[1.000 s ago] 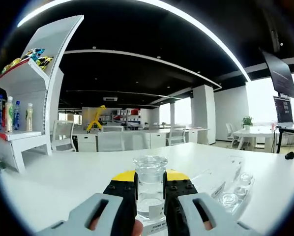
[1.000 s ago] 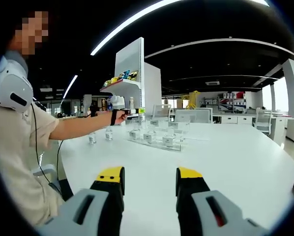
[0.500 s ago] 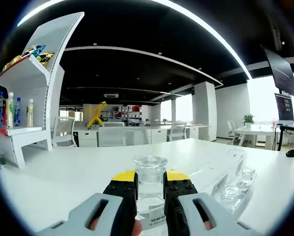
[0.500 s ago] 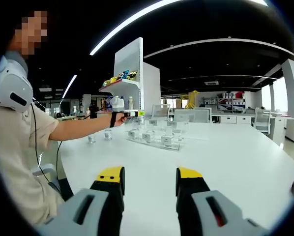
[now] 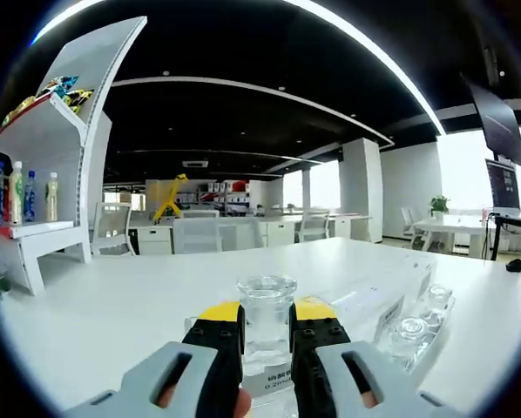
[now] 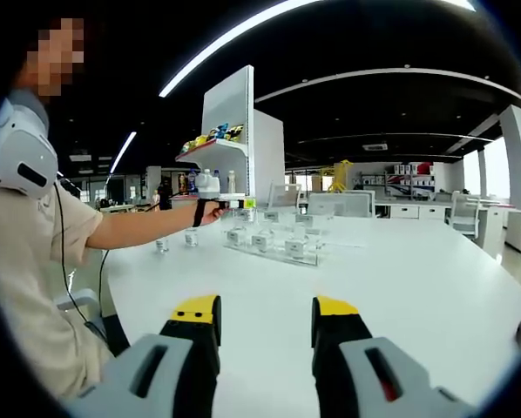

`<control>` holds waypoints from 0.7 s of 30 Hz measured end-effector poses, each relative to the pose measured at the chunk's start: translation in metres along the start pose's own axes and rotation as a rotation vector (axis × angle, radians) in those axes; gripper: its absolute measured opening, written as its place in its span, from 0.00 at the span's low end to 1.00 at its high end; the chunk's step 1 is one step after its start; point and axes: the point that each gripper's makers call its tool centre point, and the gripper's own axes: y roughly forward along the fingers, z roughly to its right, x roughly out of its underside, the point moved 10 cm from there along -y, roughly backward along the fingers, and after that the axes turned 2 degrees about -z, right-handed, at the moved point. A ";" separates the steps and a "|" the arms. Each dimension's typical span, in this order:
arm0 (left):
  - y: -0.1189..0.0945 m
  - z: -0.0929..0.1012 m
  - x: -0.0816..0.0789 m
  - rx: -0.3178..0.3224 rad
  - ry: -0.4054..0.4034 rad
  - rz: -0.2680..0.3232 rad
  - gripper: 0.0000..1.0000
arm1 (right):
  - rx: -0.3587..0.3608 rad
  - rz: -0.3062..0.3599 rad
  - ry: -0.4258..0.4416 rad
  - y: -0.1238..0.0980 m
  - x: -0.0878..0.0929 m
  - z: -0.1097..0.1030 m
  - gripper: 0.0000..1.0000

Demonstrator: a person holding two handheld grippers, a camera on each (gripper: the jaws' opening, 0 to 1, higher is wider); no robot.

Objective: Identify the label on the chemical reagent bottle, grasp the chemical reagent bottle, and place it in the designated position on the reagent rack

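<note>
Right now the white table (image 5: 112,313) lies broad beneath me, and everything else I place against it. At its far left corner stands a white shelf unit (image 5: 56,174) with coloured drinks. On the table, right of my jaws, sits the clear reagent rack (image 5: 391,309), holding a few bottles. My left gripper (image 5: 267,335) pinches the clear reagent bottle (image 5: 266,318) above the tabletop; its label is too blurred to read. My right gripper (image 6: 265,326) hangs over bare table, jaws spread, holding nothing
</note>
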 end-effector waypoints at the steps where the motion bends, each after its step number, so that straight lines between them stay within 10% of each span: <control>1: 0.000 0.000 0.000 0.000 0.001 0.000 0.20 | 0.001 0.000 0.002 0.000 0.000 0.000 0.41; 21: -0.003 0.000 -0.003 0.004 0.010 0.000 0.25 | 0.009 0.003 0.001 -0.004 0.000 0.003 0.41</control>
